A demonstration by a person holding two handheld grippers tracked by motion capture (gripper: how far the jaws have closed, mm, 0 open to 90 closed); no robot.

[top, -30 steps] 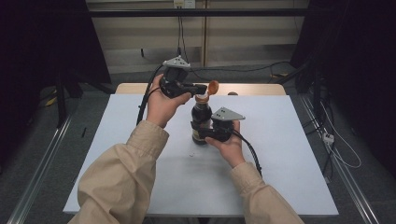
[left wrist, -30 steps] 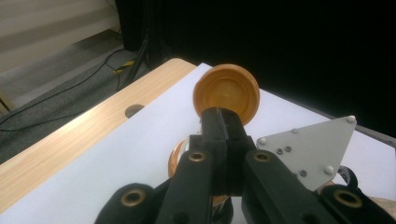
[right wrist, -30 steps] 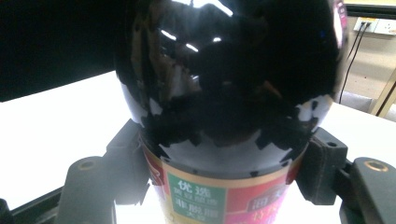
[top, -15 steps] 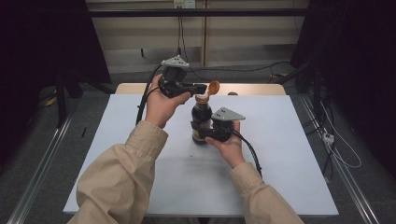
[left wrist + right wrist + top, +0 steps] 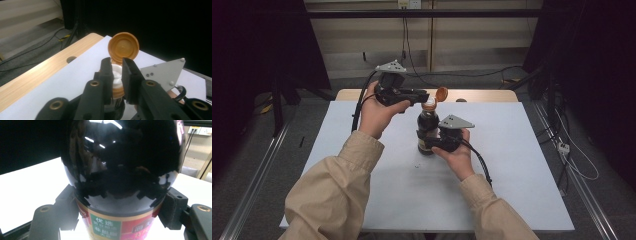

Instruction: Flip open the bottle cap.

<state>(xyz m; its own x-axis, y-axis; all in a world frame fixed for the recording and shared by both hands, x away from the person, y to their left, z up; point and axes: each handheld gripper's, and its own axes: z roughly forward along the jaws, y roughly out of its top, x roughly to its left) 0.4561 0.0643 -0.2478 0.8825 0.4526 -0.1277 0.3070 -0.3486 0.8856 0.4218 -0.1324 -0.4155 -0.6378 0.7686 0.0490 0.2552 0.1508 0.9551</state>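
White surface carries an upright dark bottle near its middle. Its orange flip cap stands open. The right hand-held gripper pinches the bottle's body; the left hand-held gripper, jaws just opening, flanks the white spout.

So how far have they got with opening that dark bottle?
The orange flip cap already stands swung open on the dark bottle. The right hand-held gripper clamps the bottle's body upright on the table. The left hand-held gripper sits at the white spout, its jaws just opening. Pouring or re-closing looks left, as far as I can judge.
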